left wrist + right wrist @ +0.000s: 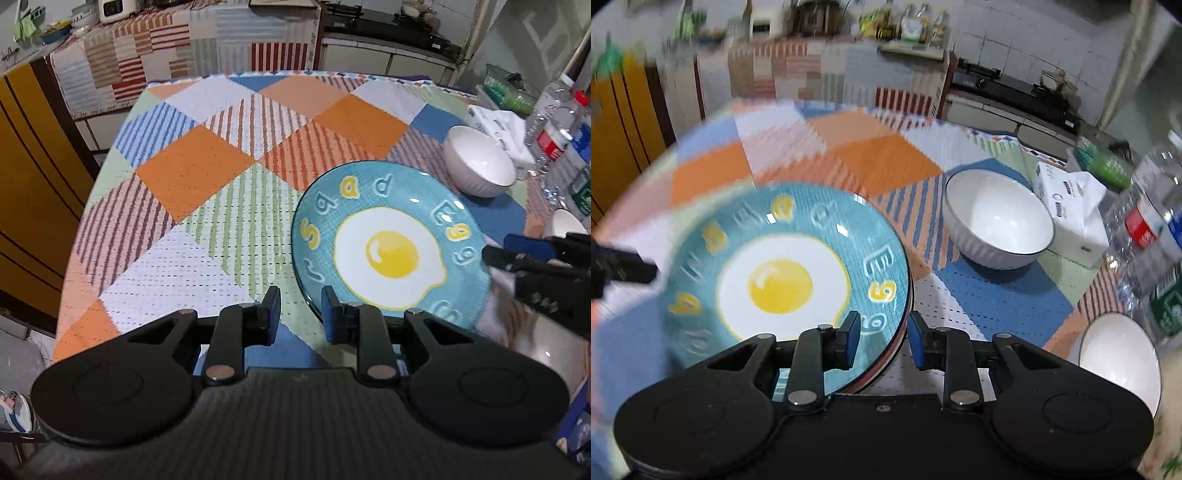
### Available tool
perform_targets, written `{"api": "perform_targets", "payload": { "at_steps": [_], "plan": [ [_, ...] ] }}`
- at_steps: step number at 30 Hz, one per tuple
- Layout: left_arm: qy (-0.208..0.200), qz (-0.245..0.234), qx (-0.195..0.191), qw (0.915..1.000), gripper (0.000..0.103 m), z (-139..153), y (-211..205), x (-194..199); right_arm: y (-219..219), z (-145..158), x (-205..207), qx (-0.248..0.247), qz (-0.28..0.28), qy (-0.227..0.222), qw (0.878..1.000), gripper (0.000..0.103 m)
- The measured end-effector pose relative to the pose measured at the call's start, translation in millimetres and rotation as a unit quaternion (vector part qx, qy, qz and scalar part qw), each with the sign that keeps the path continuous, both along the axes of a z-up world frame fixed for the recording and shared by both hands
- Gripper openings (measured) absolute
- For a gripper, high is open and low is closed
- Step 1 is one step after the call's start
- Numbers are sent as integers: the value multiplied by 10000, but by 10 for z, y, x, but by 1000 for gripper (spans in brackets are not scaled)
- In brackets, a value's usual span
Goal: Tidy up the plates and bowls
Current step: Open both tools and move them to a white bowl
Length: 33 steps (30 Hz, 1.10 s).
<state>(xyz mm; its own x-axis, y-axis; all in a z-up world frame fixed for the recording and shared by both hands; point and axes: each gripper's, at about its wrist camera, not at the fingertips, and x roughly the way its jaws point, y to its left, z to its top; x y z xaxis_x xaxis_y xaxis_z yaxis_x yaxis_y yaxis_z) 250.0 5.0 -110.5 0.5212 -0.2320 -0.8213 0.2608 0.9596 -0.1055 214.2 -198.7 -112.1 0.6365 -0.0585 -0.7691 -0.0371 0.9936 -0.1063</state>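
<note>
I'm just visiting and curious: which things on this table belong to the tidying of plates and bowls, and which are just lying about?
Part of the job:
- round teal plate with fried-egg picture, topping a stack
- white ribbed ceramic bowl
- second white bowl at the table edge

Just lying about:
- white tissue pack
- clear plastic water bottles
- chequered tablecloth

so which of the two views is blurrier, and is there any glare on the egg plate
The right wrist view is blurrier: the left half, tablecloth and back shelf smear, while the white bowl stays fairly crisp. In the left wrist view only the right tool and the plate edge near it are smeared. Small glare spots sit on the egg plate in both views, and both bend straight lines at the edges.
</note>
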Motion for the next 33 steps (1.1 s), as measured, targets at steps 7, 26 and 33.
{"api": "perform_targets", "payload": {
  "at_steps": [7, 26, 33],
  "plan": [
    [-142, -155, -73, 9998, 22, 421, -195, -403, -256, 546, -536, 658, 383, -583, 9954, 32],
    [-15, -685, -87, 9976, 35, 369, -1153, -1119, -1089, 533, -1679, 941, 1560, -1112, 9770, 52],
    [159, -775, -223, 9966, 41, 97, -1374, -1064, -1193, 162, -1876, 924, 1401, -732, 9831, 74]
  ]
}}
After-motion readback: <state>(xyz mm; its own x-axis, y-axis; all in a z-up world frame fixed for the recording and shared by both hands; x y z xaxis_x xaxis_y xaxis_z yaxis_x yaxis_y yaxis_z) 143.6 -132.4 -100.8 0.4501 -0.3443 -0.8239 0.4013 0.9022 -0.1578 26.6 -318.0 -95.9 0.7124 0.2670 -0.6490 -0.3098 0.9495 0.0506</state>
